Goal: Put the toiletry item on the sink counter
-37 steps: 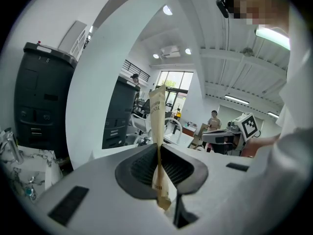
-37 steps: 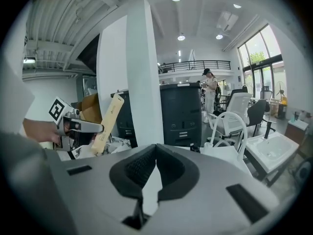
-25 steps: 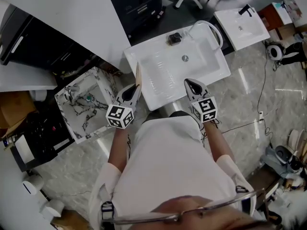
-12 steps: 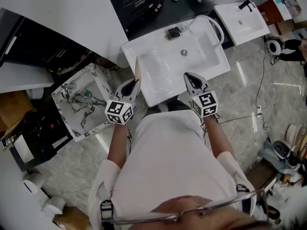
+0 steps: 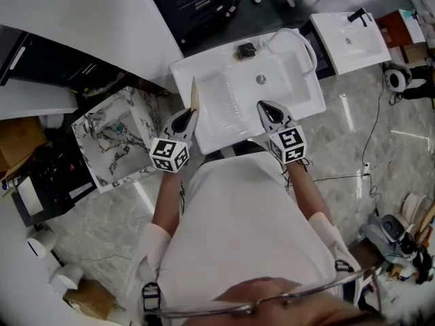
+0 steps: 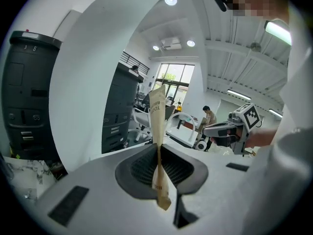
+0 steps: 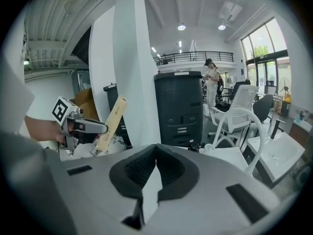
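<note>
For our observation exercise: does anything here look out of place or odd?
Yes. A marbled sink sits askew beside the white sink, both freestanding among office furniture rather than in a bathroom.

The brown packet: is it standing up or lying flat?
Upright: the brown packet pokes straight up from the left claw, pinched between its shut jaws.

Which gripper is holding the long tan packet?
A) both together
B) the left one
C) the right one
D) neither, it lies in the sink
B: the left gripper is shut on the tan packet, which sticks up from between its jaws, while the right gripper has its jaws together with nothing in them.
</note>
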